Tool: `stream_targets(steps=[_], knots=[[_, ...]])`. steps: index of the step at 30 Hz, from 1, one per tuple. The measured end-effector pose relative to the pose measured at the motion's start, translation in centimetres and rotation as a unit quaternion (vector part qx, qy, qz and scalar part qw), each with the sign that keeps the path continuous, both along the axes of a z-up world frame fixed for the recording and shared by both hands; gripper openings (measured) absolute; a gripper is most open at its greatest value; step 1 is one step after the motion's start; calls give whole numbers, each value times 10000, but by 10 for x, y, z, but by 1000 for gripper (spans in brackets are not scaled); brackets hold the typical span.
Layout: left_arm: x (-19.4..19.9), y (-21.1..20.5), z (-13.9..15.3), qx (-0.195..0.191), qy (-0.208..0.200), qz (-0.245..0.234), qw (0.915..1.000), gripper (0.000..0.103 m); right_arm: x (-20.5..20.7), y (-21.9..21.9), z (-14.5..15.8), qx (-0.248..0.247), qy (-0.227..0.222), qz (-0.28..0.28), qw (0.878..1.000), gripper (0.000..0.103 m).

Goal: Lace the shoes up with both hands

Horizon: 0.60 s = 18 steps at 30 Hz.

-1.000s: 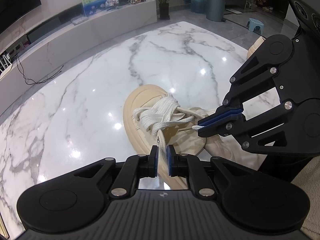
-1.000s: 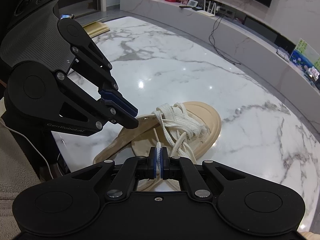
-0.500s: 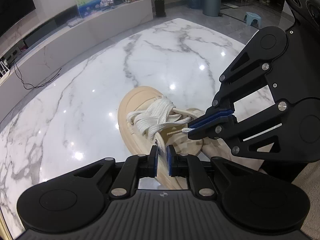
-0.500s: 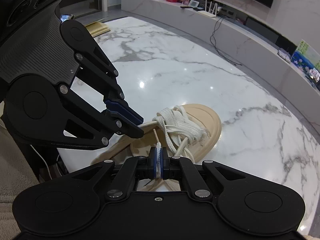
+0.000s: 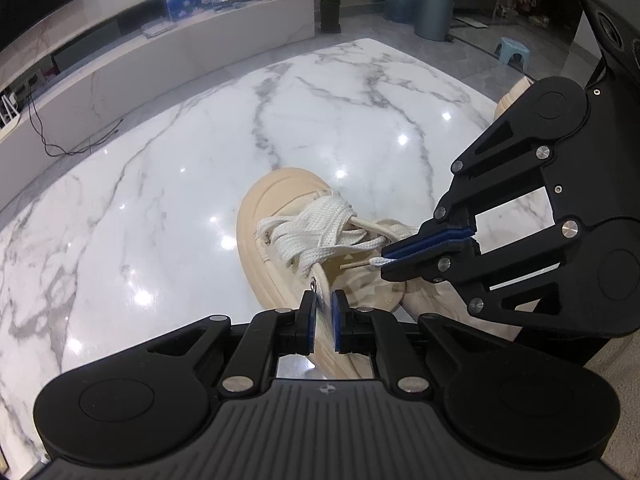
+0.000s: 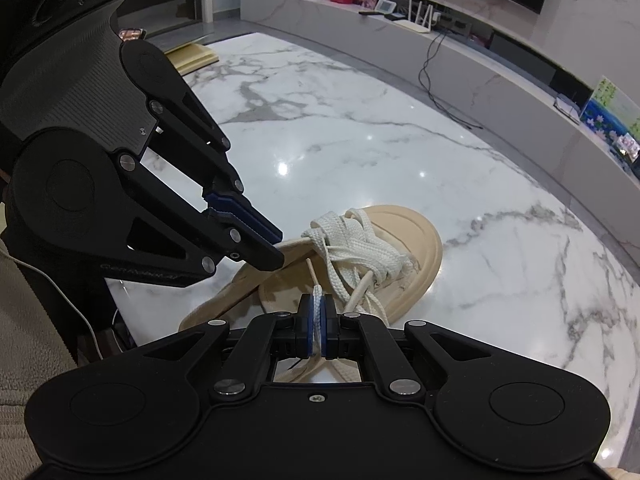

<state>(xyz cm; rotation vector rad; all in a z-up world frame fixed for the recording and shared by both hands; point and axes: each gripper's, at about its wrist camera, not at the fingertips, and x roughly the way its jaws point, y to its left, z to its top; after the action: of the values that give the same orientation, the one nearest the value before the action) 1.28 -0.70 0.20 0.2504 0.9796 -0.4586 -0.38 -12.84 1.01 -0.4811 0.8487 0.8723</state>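
- Glossy white marble tabletop (image 5: 168,184) with grey veins: the largest surface in both wrist views; ceiling lights mirror on it as bright spots. It bears the shoe near the edge closest to the cameras.
- Low white media shelf (image 5: 208,36) beyond the tabletop: carries small ornaments and a colourful picture card; a dark cable hangs down at its left end.
- Cream-coloured thick-soled canvas shoe (image 5: 272,216): lies on the tabletop with its rounded toe pointing away from both cameras and its opening towards them. In the right wrist view (image 6: 416,248) the collar appears pulled outward to the left.
- Left tongs (image 5: 324,304), black with blue pads: clenched on the cream side wall of the shoe beside an eyelet, having just closed a little further; the fabric sits pinched between the pads. Seen from the right wrist view (image 6: 276,254), the tips meet the shoe's collar edge.
- Right tongs (image 6: 317,312), of the same build: clenched on the free end of the lace, which runs upward out of the pads. From the left wrist view (image 5: 386,260) they reach in from the right, over the shoe opening.
- Flat white woven shoelace (image 5: 316,232): bunched in loose crossings over the forefoot; its stiff beige tip (image 6: 311,270) projects just beyond the right tongs.
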Motion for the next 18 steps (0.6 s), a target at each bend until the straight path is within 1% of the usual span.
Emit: stream_targets(steps=[6,18], knots=[[1,4,0,-79,31,60,9999,7,1,6,-3,7,1,70,10000,2],[7,19,-2,-397,200,220,9988,7,4,13,-6,68,40,117,9999,2]])
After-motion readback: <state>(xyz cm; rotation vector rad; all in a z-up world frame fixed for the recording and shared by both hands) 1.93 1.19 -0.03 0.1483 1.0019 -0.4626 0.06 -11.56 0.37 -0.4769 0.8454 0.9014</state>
